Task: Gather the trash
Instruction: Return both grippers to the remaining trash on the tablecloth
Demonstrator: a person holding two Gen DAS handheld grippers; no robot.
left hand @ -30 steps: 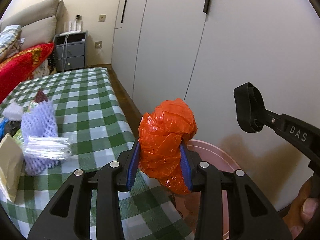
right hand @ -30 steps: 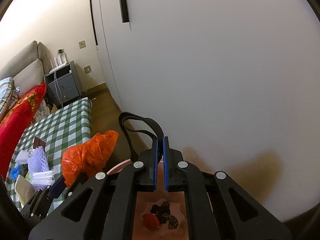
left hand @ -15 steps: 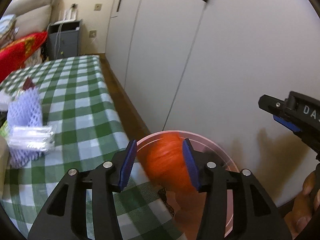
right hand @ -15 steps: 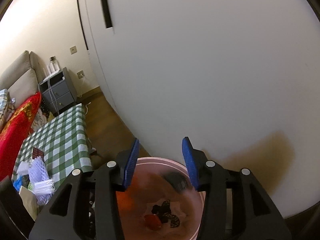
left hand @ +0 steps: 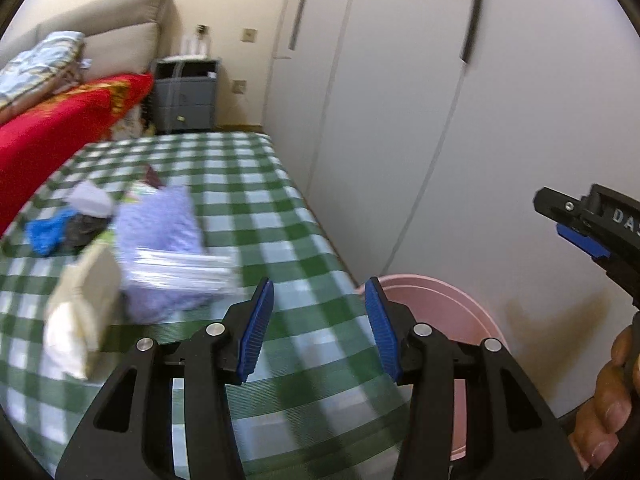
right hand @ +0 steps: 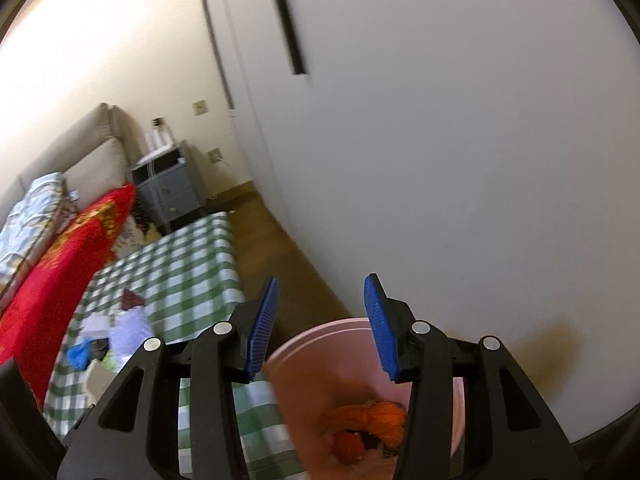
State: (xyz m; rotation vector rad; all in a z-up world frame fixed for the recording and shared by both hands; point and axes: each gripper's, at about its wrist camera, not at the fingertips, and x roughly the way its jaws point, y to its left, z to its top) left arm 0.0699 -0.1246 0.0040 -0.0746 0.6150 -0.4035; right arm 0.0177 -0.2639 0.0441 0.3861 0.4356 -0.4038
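Note:
A pink bin [right hand: 316,344] stands on the floor by the table's corner; an orange plastic bag [right hand: 376,416] and other scraps lie inside it. My right gripper [right hand: 322,326] hangs open over the bin with nothing between its fingers. My left gripper [left hand: 318,328] is open and empty above the near edge of the green checked table [left hand: 248,184], with the bin's rim [left hand: 440,292] to its right. On the table lie a purple foam net [left hand: 160,224], a stack of clear plastic [left hand: 180,268], a beige packet [left hand: 80,312] and a blue scrap [left hand: 48,232]. The right gripper [left hand: 576,220] shows at the far right, held by a hand [left hand: 604,400].
White wardrobe doors [left hand: 440,120] stand close behind the bin. A bed with a red blanket [left hand: 48,136] runs along the table's left side. A grey bedside cabinet [left hand: 188,92] stands at the far wall. Brown floor [right hand: 288,264] lies between table and wardrobe.
My left gripper let go of the orange bag, which dropped into the bin, then swung left over the table. My right gripper opened and released the black strap it held.

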